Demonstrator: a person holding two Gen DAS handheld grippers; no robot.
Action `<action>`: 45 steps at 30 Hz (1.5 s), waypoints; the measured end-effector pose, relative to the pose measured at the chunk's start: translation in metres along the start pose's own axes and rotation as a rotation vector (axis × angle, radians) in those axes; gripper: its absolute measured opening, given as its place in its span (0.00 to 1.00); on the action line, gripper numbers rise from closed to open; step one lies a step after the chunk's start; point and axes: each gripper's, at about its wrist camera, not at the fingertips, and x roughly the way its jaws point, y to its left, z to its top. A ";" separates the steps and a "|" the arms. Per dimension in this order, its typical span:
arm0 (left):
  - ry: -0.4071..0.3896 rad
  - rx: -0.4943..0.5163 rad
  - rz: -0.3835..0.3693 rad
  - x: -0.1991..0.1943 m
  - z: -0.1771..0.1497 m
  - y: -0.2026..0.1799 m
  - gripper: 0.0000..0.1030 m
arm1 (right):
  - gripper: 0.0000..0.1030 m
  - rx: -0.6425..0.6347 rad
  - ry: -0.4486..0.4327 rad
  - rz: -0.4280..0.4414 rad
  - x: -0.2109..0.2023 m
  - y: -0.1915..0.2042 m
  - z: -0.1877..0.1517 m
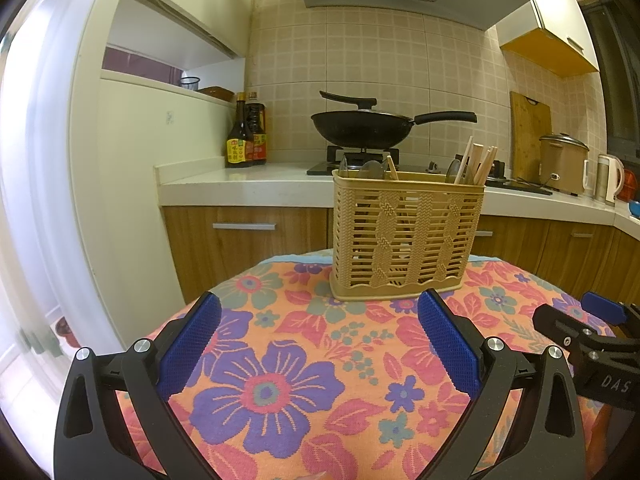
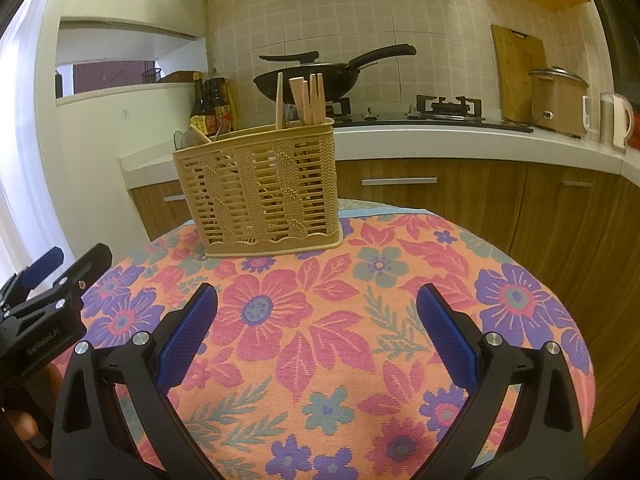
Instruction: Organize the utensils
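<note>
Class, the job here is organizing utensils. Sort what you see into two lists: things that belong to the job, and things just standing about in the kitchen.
Belongs to the job:
utensil basket
chopsticks
spoons
left gripper, open
right gripper, open

Just standing about:
wok
sauce bottles
cutting board
rice cooker
kettle
flowered cloth

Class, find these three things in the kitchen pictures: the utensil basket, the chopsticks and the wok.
basket (image 1: 404,240): left wrist view, middle of its woven front wall.
chopsticks (image 2: 308,98): right wrist view, upper ends of the bundle standing in the basket.
wok (image 1: 360,130): left wrist view, dark bowl on the stove.
</note>
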 end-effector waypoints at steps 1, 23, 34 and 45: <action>0.000 -0.001 0.000 0.000 0.000 0.000 0.93 | 0.92 0.006 0.001 0.002 0.000 -0.001 0.000; 0.001 -0.002 0.000 0.000 0.000 0.000 0.93 | 0.92 -0.008 -0.003 -0.006 -0.001 0.004 -0.001; 0.006 0.001 0.015 0.002 -0.002 -0.001 0.93 | 0.92 -0.007 -0.003 -0.007 -0.001 0.004 -0.001; -0.016 -0.004 0.013 -0.003 -0.001 0.001 0.93 | 0.92 -0.007 -0.003 -0.006 -0.001 0.004 -0.001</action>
